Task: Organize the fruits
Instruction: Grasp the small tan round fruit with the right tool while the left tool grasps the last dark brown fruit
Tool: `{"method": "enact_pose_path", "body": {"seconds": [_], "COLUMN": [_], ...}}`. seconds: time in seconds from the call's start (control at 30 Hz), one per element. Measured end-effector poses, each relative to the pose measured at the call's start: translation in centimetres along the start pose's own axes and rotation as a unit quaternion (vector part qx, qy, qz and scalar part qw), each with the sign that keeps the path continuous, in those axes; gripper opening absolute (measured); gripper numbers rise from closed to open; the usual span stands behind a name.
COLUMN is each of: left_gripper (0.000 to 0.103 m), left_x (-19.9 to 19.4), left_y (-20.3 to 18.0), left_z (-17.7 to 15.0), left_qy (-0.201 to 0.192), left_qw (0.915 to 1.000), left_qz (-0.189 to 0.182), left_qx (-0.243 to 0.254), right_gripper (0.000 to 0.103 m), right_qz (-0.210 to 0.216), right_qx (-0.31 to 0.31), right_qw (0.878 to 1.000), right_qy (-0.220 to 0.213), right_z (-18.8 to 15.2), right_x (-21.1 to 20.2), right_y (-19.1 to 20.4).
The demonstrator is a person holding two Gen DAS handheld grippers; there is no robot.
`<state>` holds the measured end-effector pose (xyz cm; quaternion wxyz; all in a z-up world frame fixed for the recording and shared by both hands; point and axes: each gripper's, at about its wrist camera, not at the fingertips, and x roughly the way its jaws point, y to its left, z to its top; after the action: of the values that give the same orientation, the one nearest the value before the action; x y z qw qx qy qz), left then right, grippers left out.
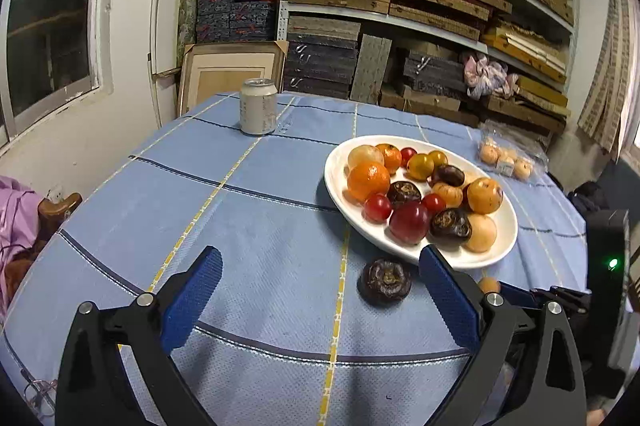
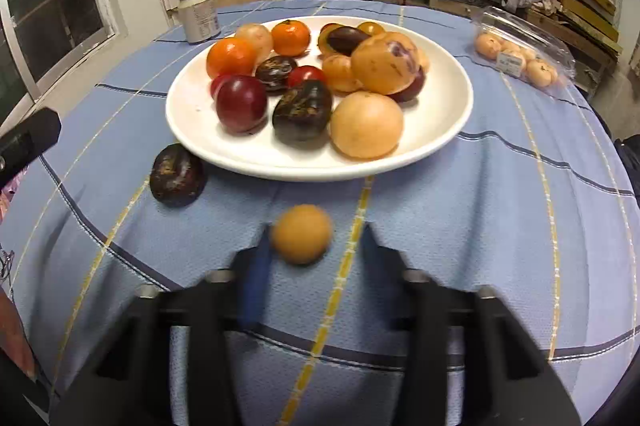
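Fruit mostly gathered: about fifteen pieces lay on one plate [image 2: 440, 129]; two remained on the worktop [image 2: 480, 226]. My right gripper [image 2: 316, 230], blurred, had its jaws closed about one tan fruit [image 2: 300, 234]. One dark fruit [image 2: 178, 174] lay beside the plate, before my left gripper [image 1: 320, 258], jaws apart.

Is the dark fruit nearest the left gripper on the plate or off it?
Off. The dark fruit lies on the blue tablecloth, just outside the near rim of the white plate, ahead of the left gripper.
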<state>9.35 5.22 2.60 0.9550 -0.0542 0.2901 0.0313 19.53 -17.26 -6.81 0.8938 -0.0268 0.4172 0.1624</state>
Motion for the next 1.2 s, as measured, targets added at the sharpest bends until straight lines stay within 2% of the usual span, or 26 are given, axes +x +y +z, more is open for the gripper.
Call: {"method": "enact_pose_path", "body": {"seconds": [0.83,1.0,1.13,1.2], "left_gripper": [0.099,0.099,0.099,0.099], "left_x": [1.1,1.7,2.4,2.8], "left_y": [-4.0,-4.3,-3.7,-3.3], "left_z": [-1.6,-1.9,-1.8,-1.8], "left_qy": [-0.024,-0.015,0.011,0.021], "left_qw": [0.9933,0.9928,0.9930,0.9928], "left_qz": [0.032,0.022,-0.026,-0.035], "left_qx": [0.108,0.116,0.115,0.112], "right_gripper": [0.028,0.028,0.028,0.028], "right_qz": [0.035,0.038,0.041,0.043], "right_qx": [0.035,0.041,0.047,0.050], "right_qw": [0.998,0.997,0.996,0.996], "right_qy": [-0.049,-0.056,-0.060,-0.060], "right_z": [-0.9,-0.9,-1.1,-1.2], "right_x": [-4.7,-5.3,-5.8,-5.9], "right_y": [-2.2,-2.5,-2.8,-3.0]}}
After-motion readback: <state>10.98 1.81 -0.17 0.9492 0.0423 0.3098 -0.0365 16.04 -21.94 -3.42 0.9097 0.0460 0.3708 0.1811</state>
